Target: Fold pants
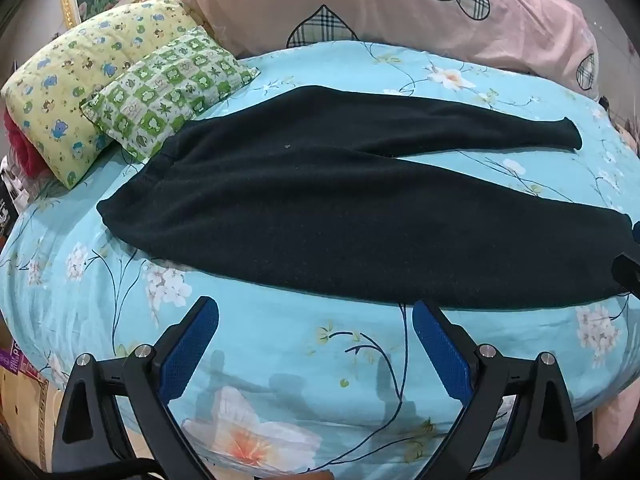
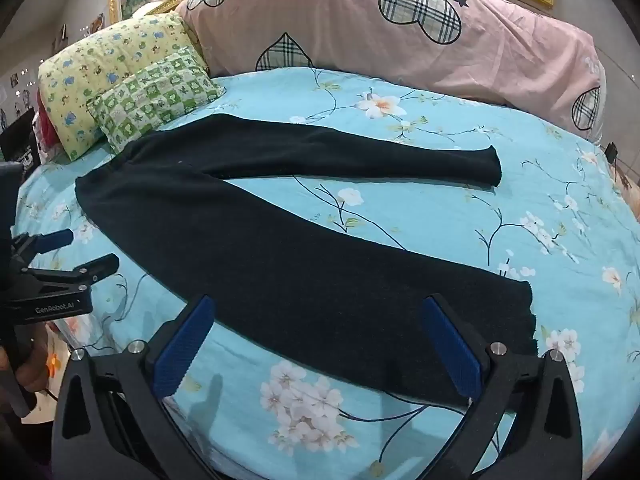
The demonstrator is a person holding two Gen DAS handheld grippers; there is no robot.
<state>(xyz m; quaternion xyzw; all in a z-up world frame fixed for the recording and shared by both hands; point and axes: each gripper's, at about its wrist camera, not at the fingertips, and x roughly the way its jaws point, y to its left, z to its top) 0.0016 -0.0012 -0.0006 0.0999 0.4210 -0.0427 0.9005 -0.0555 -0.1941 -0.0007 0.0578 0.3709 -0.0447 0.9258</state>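
Dark pants [image 1: 320, 200] lie flat on a light blue floral bed sheet [image 1: 280, 360], waistband at the left near the pillows, two legs spread out to the right. My left gripper [image 1: 316, 312] hovers open above the sheet just short of the near leg's edge, with nothing between its blue pads [image 1: 192, 344]. In the right wrist view the pants [image 2: 280, 264] show again; my right gripper [image 2: 320, 312] stands open over the lower end of the near leg, nothing held. The left gripper [image 2: 82, 250] also shows at the left edge there, held by a hand.
A green checked pillow [image 1: 168, 88] touches the waistband, with a yellow printed pillow [image 1: 80, 76] behind it. A large pink pillow with plaid hearts [image 1: 380, 4] lies along the headboard. The sheet [image 2: 480, 220] between and beyond the legs is bare. The bed's near edge drops off below the grippers.
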